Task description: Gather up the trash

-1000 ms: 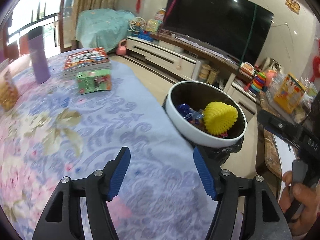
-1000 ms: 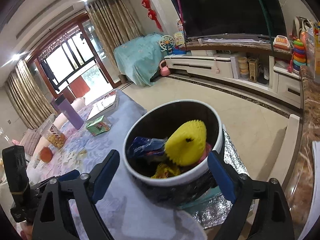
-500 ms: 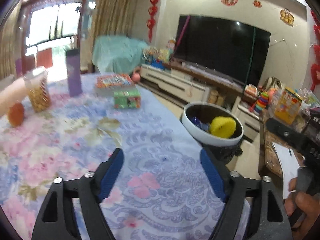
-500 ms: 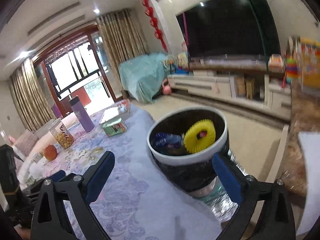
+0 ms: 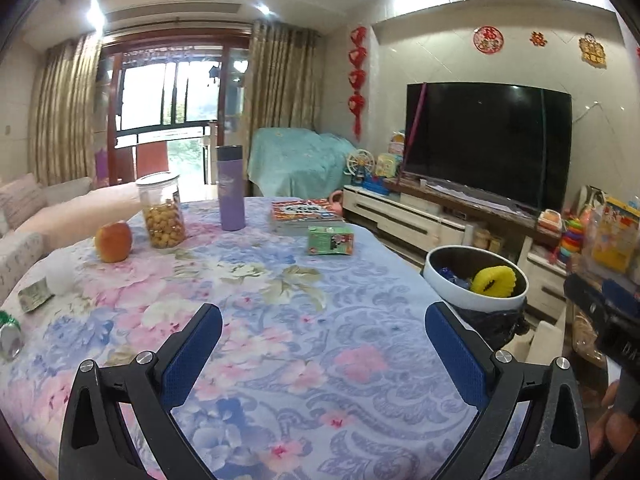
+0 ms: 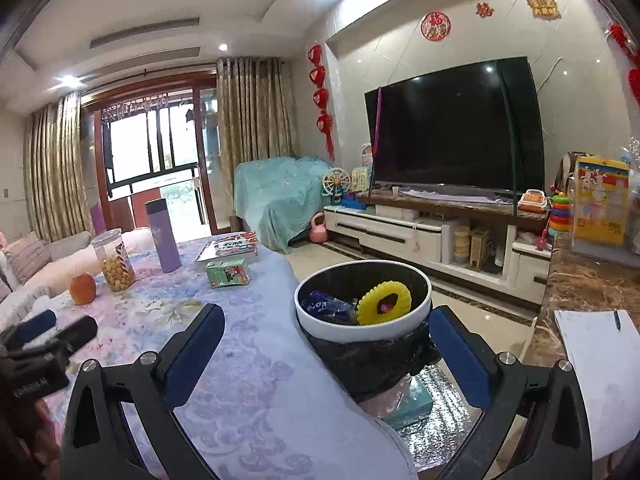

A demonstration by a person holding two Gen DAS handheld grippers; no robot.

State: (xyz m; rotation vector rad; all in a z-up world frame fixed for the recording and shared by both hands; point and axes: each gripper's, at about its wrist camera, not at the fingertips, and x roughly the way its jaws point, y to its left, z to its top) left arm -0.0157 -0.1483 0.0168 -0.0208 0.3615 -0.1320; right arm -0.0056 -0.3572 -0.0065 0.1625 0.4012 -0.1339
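A white-rimmed trash bin (image 5: 460,293) with a black liner stands off the table's right edge; it also shows in the right wrist view (image 6: 320,322). Inside lie a yellow ridged foam ring (image 6: 383,303) and a blue wrapper (image 6: 326,307). My left gripper (image 5: 323,350) is open and empty above the floral tablecloth (image 5: 280,320). My right gripper (image 6: 326,354) is open and empty, just in front of the bin. A green carton (image 5: 331,240), a crumpled white paper (image 5: 60,276), a small green packet (image 5: 35,299) and a can (image 5: 9,338) lie on the table.
On the table's far side stand an orange fruit (image 5: 113,241), a snack jar (image 5: 161,210), a purple bottle (image 5: 231,187) and books (image 5: 304,210). A TV (image 5: 488,142) on a low cabinet stands behind the bin. A marble counter (image 6: 584,280) with paper is at right.
Both grippers have pulled back and tilted up from the bin, so more of the table and room shows. Both stay open and empty.
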